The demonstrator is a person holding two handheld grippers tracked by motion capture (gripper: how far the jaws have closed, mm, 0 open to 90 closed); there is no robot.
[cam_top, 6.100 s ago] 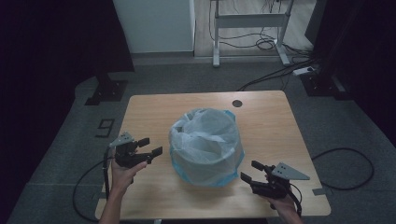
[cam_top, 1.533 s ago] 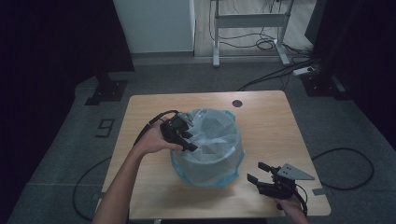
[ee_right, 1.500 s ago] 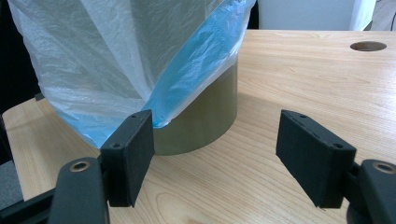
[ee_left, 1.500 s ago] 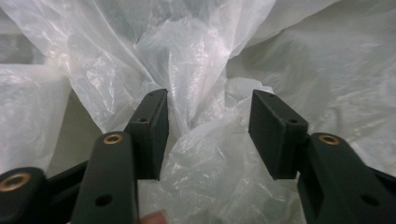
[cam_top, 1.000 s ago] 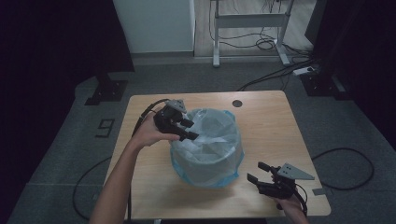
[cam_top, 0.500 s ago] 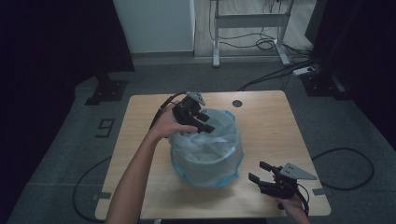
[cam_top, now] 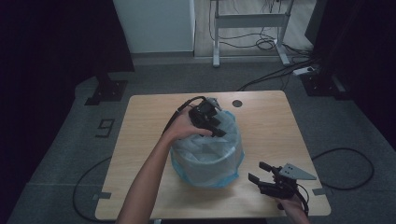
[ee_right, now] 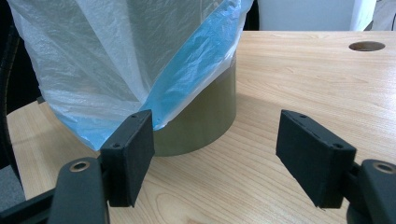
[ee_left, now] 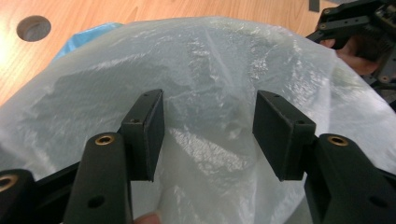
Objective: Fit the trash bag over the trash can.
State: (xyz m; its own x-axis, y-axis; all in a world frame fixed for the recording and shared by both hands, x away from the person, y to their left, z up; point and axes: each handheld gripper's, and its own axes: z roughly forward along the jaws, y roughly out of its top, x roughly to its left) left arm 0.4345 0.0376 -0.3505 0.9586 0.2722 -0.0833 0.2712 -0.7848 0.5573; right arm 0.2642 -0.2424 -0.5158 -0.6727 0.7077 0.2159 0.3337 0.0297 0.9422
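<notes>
Bag-fitting is the step in hand: a thin translucent bag liner [cam_top: 208, 149] with a blue hem is draped over a round olive bin [ee_right: 201, 126] that stands in the middle of the tabletop [cam_top: 280, 126], a little toward its near edge. At the left, the left tongs [cam_top: 215, 130] reach over the far rim of the bin, angled down into the mouth. In the left gripper view their jaws stand parted with crinkled film between and behind them [ee_left: 205, 93]; the pads do not press on it, so nothing is gripped. The next move, as I judge it, calls for lowering the jaws until one pad is on each side of a fold of film near the rim, then closing and pulling the liner outward or down so it seats evenly. The film is slippery and loose, so a shallow pinch may slide off.

At the right, the right tongs [cam_top: 261, 175] rest near the near right corner of the tabletop, jaws wide apart and empty, pointing at the bin's base, where the blue hem [ee_right: 196, 84] hangs short of the tabletop.

Against the earlier frames, the left tongs have travelled from the bin's left flank up and across to its far rim; the right tongs have kept their place.
</notes>
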